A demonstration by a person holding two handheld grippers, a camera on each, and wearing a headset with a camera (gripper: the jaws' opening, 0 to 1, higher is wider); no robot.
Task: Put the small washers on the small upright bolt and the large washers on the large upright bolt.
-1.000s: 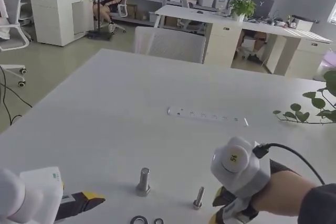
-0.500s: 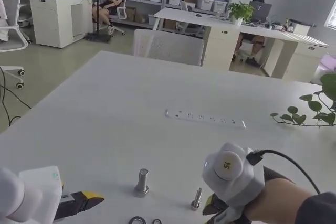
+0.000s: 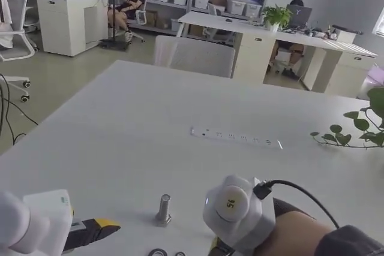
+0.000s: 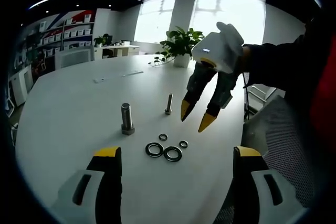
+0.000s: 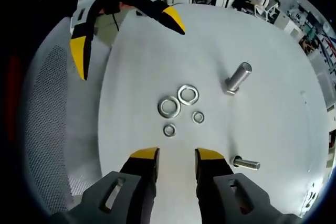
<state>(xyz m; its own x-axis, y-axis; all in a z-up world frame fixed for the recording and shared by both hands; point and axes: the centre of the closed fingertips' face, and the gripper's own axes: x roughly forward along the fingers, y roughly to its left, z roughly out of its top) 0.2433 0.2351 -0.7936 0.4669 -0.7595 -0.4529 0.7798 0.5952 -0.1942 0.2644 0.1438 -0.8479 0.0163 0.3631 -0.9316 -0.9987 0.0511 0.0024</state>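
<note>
Fingers of the left gripper (image 4: 177, 152) stand wide apart with nothing between them, by the near edge of the white tabletop (image 4: 68, 103). Fingers of the right gripper (image 5: 177, 156) are parted by a narrow gap and also hold nothing. In the left gripper view this gripper hangs in the air, its yellow tips pointing down, above and just past the washers.

All four washers lie flat on the tabletop in a loose cluster between the two grippers. The two large washers (image 5: 169, 107) sit side by side, touching or nearly so. The two small washers (image 5: 198, 117) lie just beside them, apart from each other, on the side toward the right gripper.

Beyond the cluster the large bolt (image 4: 126, 118) stands upright on its head, and the small bolt (image 4: 168, 104) stands upright near it. Both shafts are bare.

Farther along the tabletop, the head view shows a white power strip (image 3: 236, 136) lying flat, a leafy plant (image 3: 360, 130) at the right edge and a mesh-backed chair (image 3: 195, 55) at the far side.
</note>
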